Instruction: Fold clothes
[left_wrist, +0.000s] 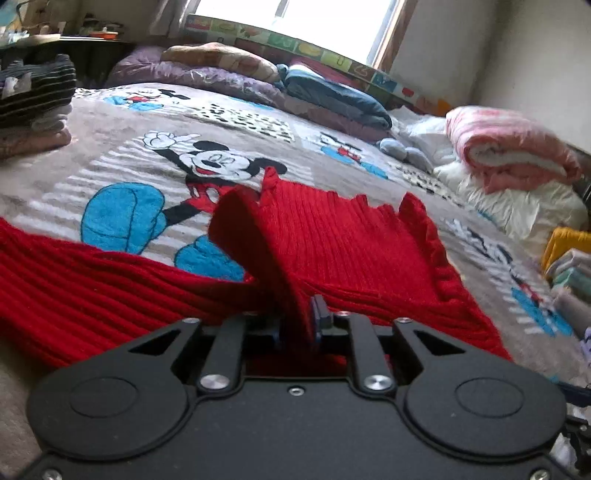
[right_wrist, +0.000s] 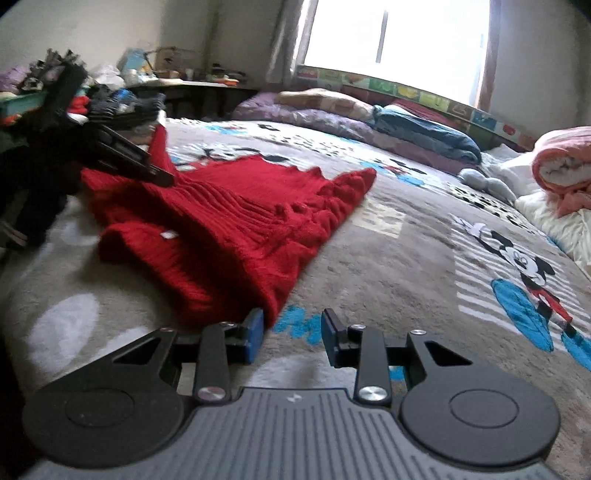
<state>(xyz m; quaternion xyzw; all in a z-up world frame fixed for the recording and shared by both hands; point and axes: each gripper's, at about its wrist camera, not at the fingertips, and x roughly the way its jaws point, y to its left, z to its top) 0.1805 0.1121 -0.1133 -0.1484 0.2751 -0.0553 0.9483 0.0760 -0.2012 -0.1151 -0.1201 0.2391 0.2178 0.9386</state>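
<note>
Left gripper (left_wrist: 298, 325) pinches a ribbed red knit sweater (left_wrist: 332, 243) (chunky, ruffle-edged); right gripper (right_wrist: 291, 334) gapes empty beside its hem.

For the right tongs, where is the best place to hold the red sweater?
Probably the near hem corner of the red sweater, which lies just ahead of the right tongs. They are open and empty; come low over the blanket from the near side.
</note>
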